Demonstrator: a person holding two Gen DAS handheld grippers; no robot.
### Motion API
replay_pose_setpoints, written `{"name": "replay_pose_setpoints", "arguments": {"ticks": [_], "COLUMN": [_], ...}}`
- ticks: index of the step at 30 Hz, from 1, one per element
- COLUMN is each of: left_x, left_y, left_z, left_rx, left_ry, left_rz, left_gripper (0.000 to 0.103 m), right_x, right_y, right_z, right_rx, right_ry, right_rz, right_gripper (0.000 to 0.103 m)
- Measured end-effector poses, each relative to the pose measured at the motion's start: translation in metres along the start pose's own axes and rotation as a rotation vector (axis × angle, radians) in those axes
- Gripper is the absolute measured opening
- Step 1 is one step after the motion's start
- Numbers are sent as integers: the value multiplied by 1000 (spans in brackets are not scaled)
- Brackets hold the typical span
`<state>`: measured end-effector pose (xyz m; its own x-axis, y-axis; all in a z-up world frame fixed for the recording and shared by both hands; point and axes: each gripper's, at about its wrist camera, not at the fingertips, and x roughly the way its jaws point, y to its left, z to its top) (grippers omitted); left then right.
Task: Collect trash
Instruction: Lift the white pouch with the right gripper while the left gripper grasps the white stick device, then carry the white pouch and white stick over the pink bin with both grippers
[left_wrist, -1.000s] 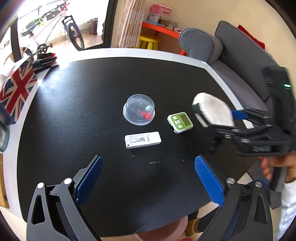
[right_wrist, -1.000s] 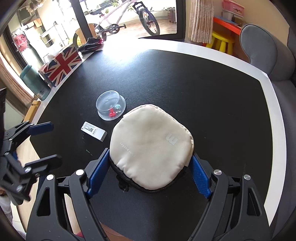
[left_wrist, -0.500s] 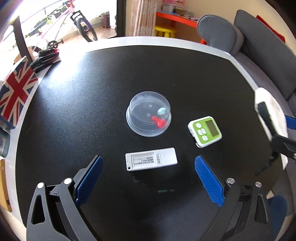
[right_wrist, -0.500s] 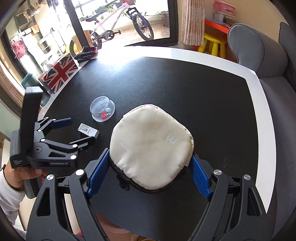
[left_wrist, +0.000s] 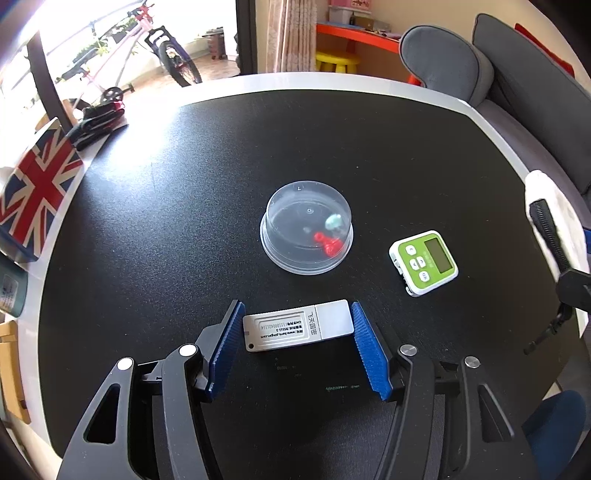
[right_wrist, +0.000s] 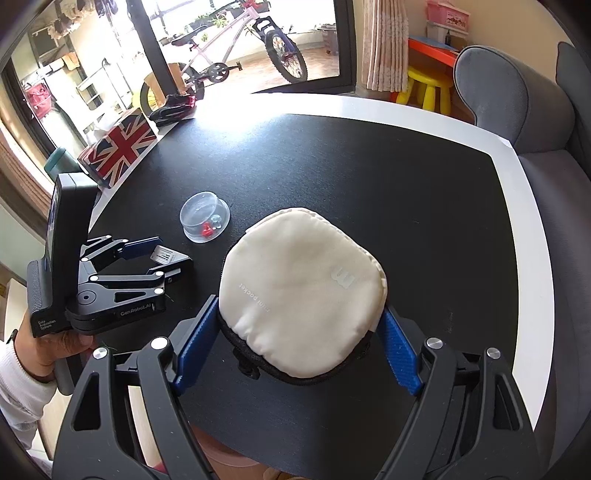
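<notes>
My left gripper has closed on a flat white and silver stick-shaped device lying on the black table; both blue pads touch its ends. It also shows in the right wrist view between the left gripper's fingers. My right gripper is shut on a round cream zip pouch held above the table near its front edge. The pouch shows at the right edge of the left wrist view.
A clear plastic dome with red and pale bits inside and a green timer lie beyond the left gripper. A Union Jack box and dark gloves sit at the far left edge. A grey sofa stands right.
My left gripper moved forward and down to the white device and its jaws narrowed onto it. My right gripper with the pouch drew back to the right and stays shut.
</notes>
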<state>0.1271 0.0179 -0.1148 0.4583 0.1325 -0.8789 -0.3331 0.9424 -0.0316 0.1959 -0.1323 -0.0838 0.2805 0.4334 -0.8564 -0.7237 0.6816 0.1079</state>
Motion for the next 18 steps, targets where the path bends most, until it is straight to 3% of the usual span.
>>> {"name": "replay_pose_setpoints", "arguments": {"ticks": [18], "left_x": [-97], "left_y": [-5], "left_z": [-29], "left_rx": [89], "left_ry": [-161], "left_rz": [-145], "left_gripper": [58], "right_x": [-42], "right_y": [30], "right_z": [-29], "right_rx": [-59], "right_ry": [-85], "right_rz": [-17], "right_gripper": [80]}}
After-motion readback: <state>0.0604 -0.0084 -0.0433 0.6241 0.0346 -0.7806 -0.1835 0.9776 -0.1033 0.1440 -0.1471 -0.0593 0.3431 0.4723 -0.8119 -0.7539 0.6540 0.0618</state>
